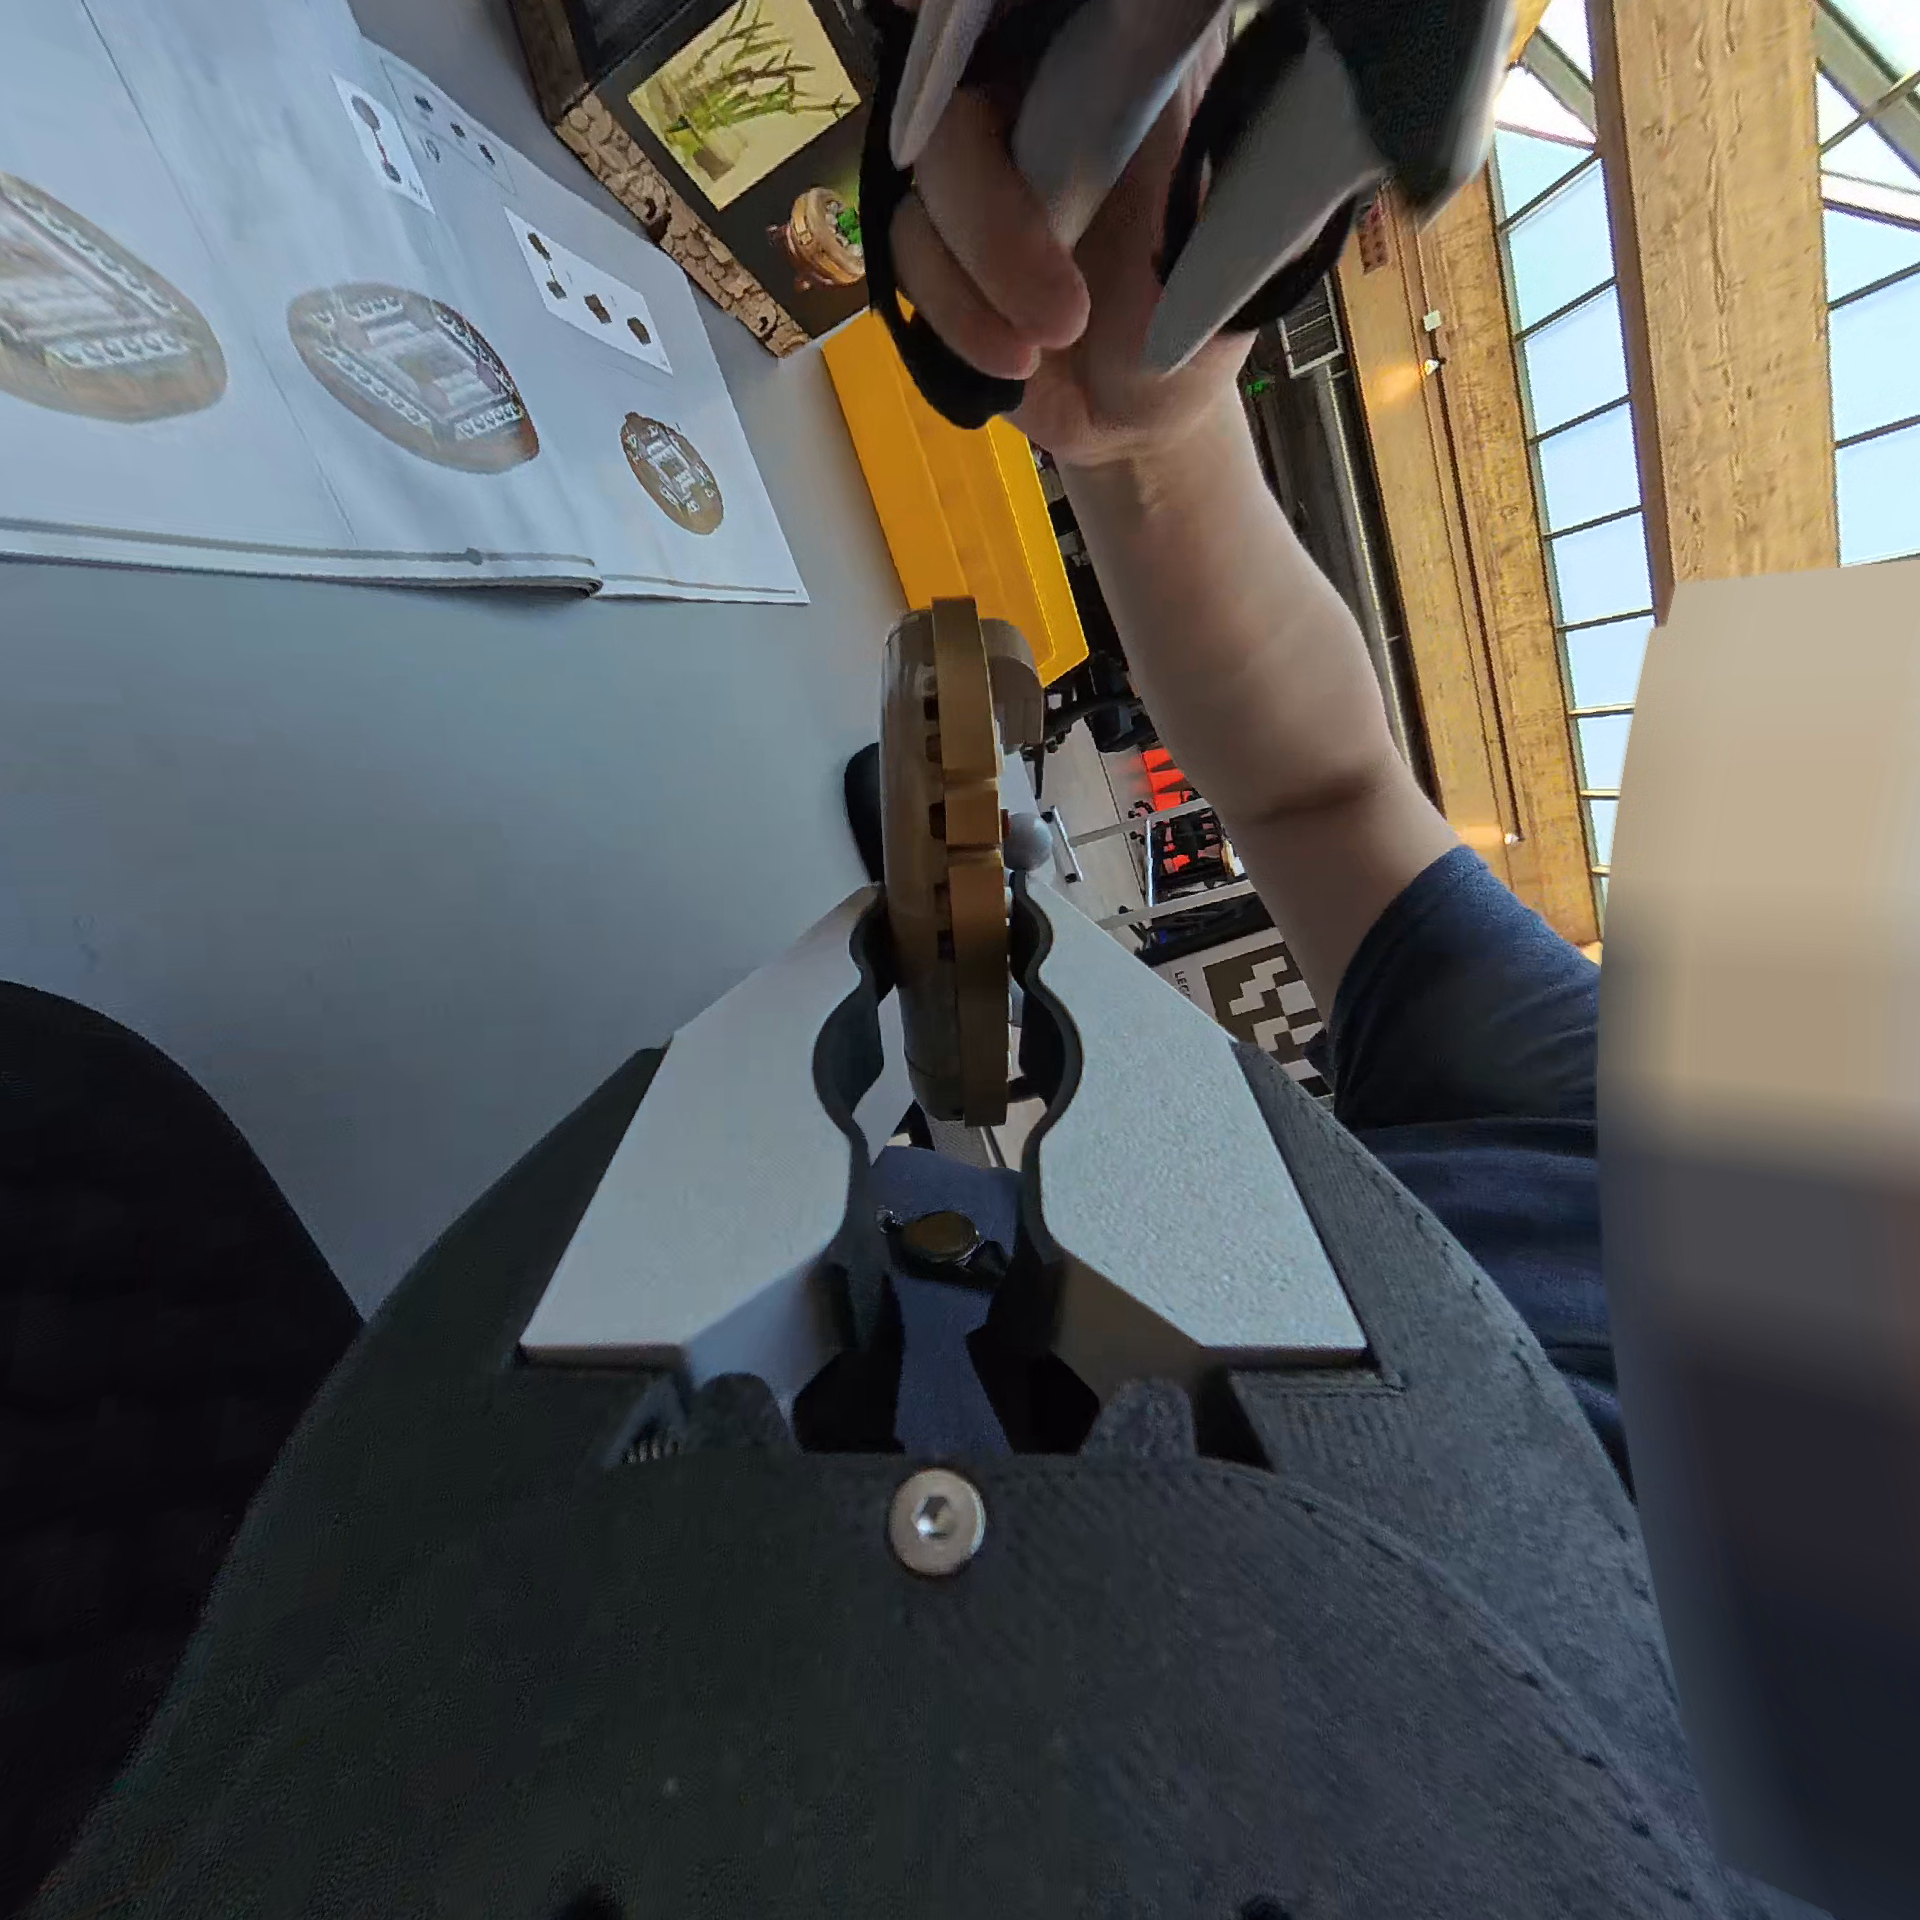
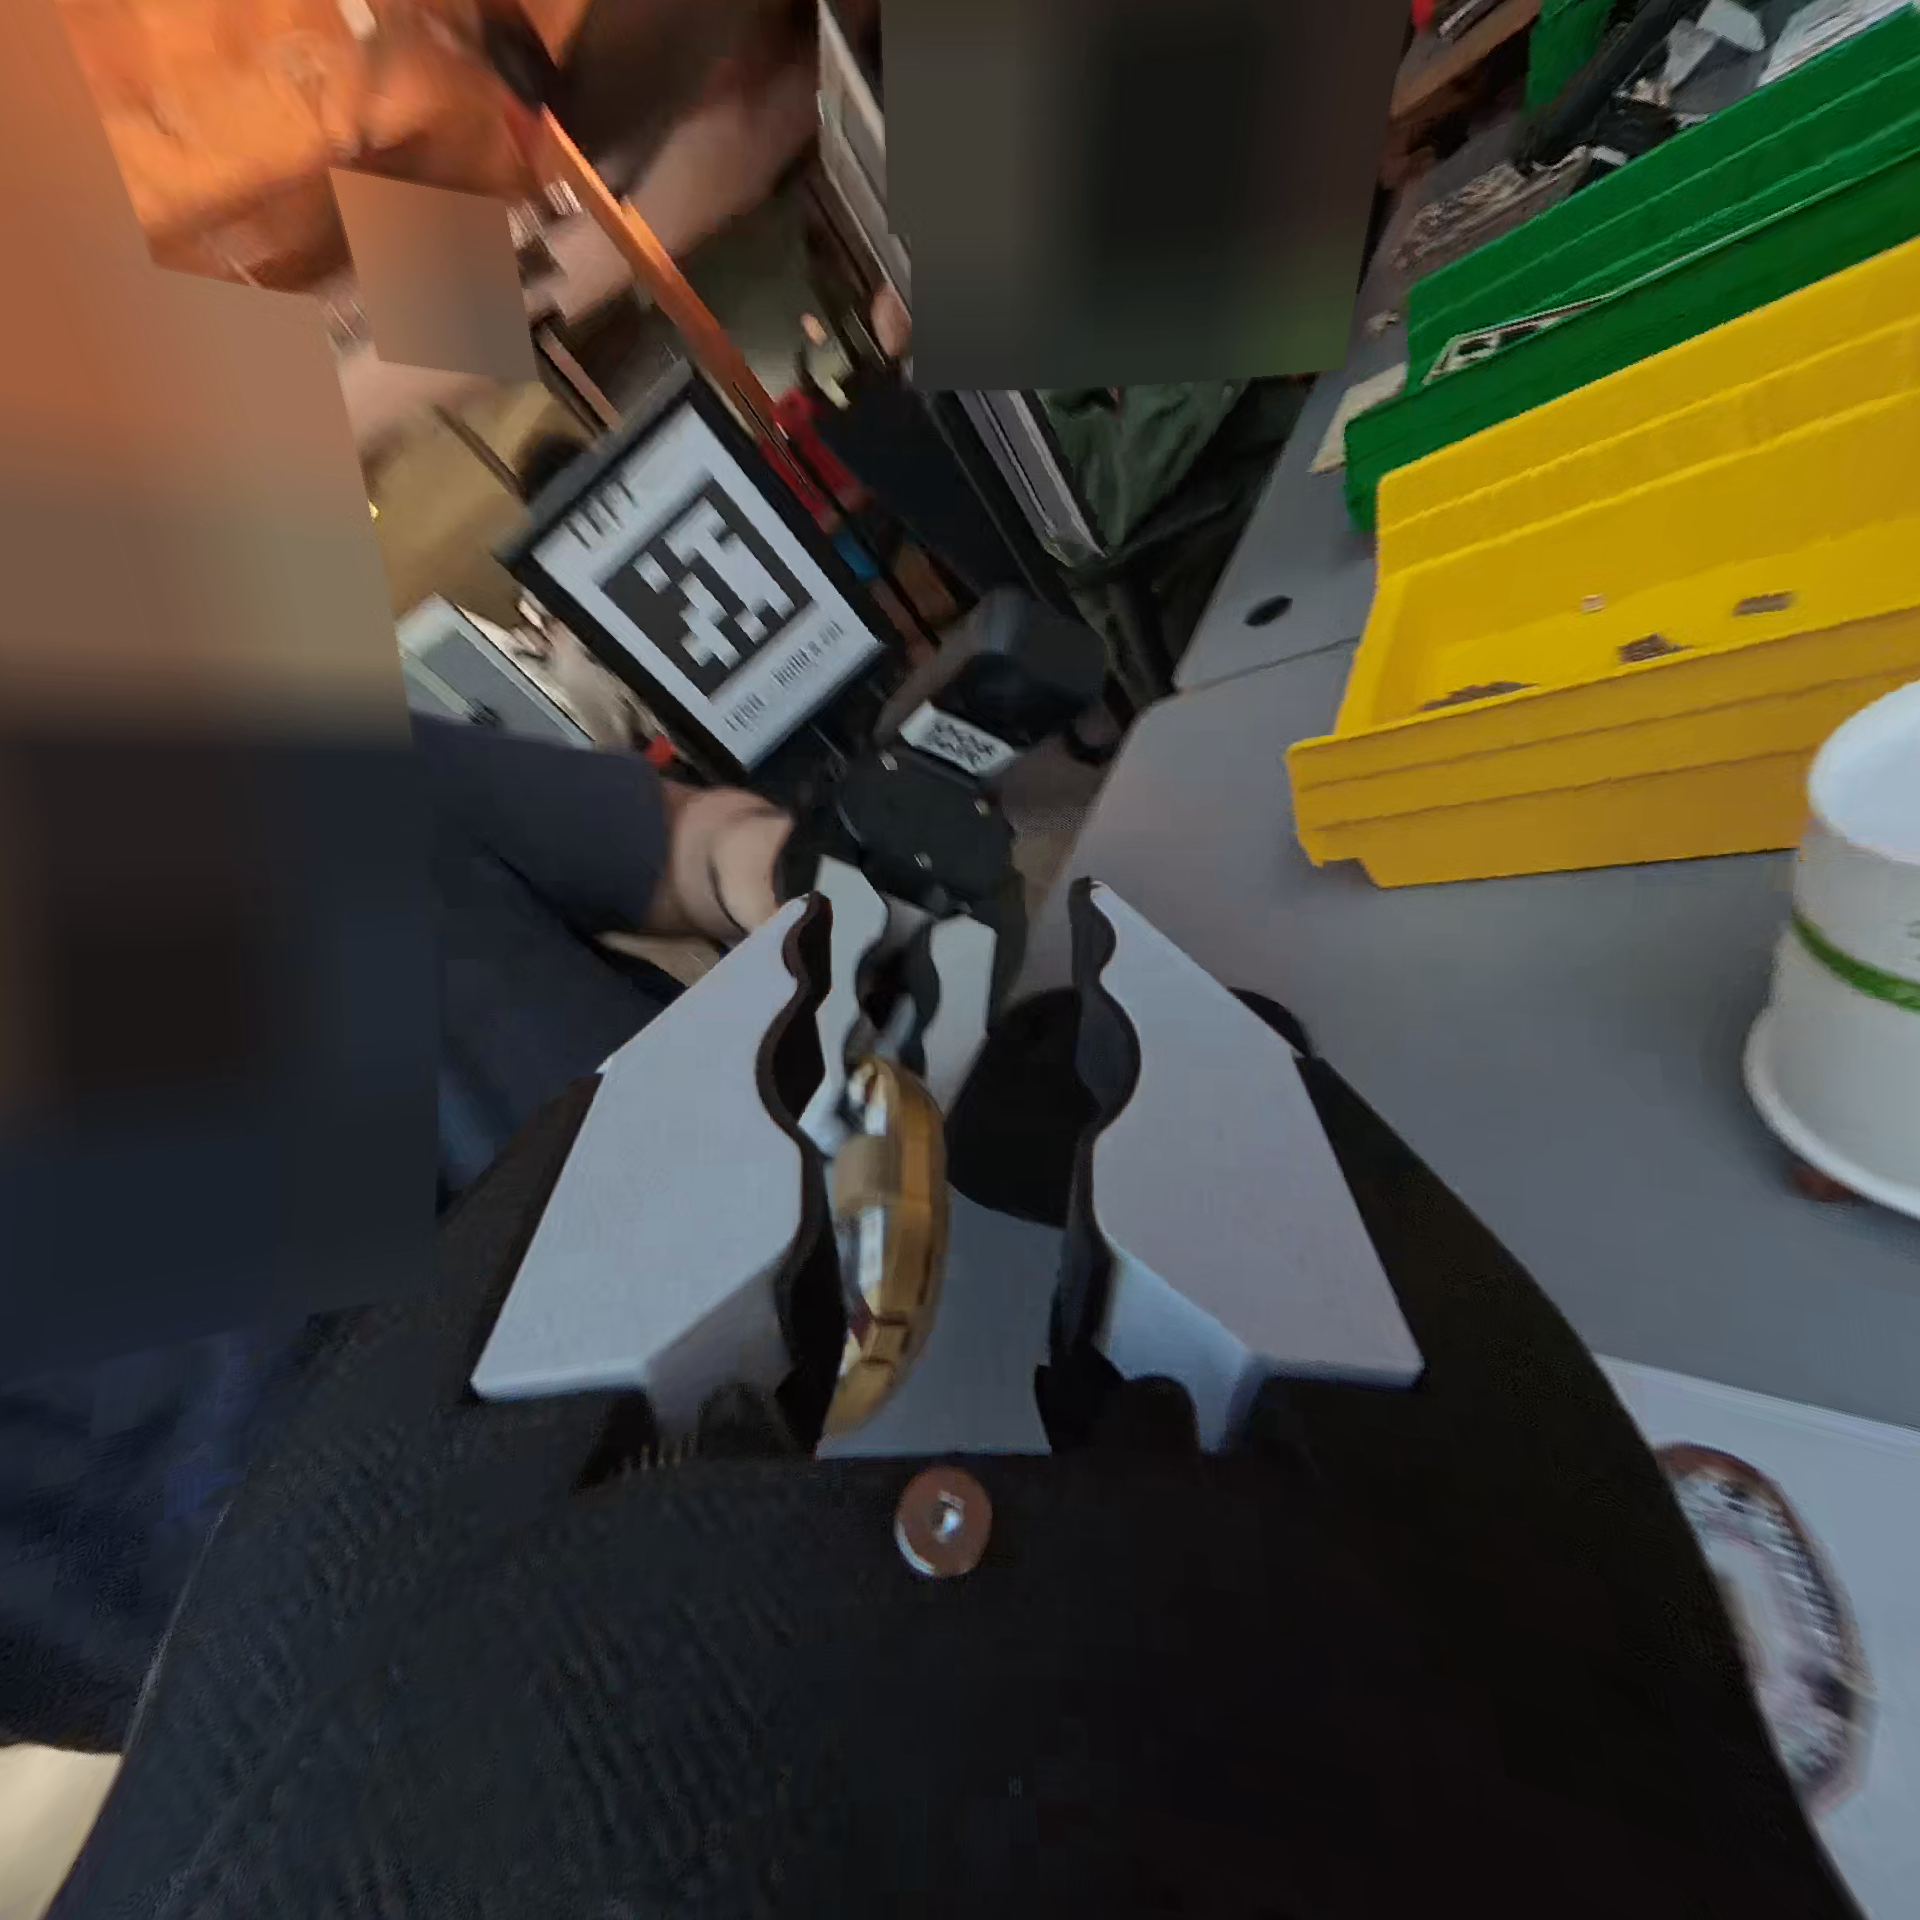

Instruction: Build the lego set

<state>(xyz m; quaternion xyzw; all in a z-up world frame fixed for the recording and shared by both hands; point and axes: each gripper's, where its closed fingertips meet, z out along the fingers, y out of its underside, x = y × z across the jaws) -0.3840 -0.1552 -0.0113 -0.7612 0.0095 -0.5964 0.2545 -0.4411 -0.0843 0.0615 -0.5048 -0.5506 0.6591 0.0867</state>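
Note:
My left gripper [image 1: 948, 914] is shut on a round tan lego base [image 1: 951, 831] and holds it edge-on above the grey table [image 1: 416, 779]. White and dark pieces show on the base's face in the right wrist view [image 2: 894, 1236]. My right gripper [image 2: 948, 899] is open and empty. The base and the left gripper [image 2: 891, 1029] show between the right gripper's fingers, close to its left finger. I cannot tell whether they touch. In the left wrist view the right gripper [image 1: 1195, 177] is blurred at the top, held in a hand.
An open instruction booklet [image 1: 364, 343] lies on the table and also shows in the right wrist view [image 2: 1787, 1621]. The lego box [image 1: 727, 156] stands behind it. Yellow bins [image 2: 1621, 644], green bins [image 2: 1662, 208] and a white cup [image 2: 1860, 935] stand to the right. A marker board [image 2: 717, 603] is beyond. Tip to tip, the grippers are about 12 centimeters apart. My right gripper is the nearer one to the white cup [image 2: 1860, 935]: about 15 centimeters, against 25 centimeters.

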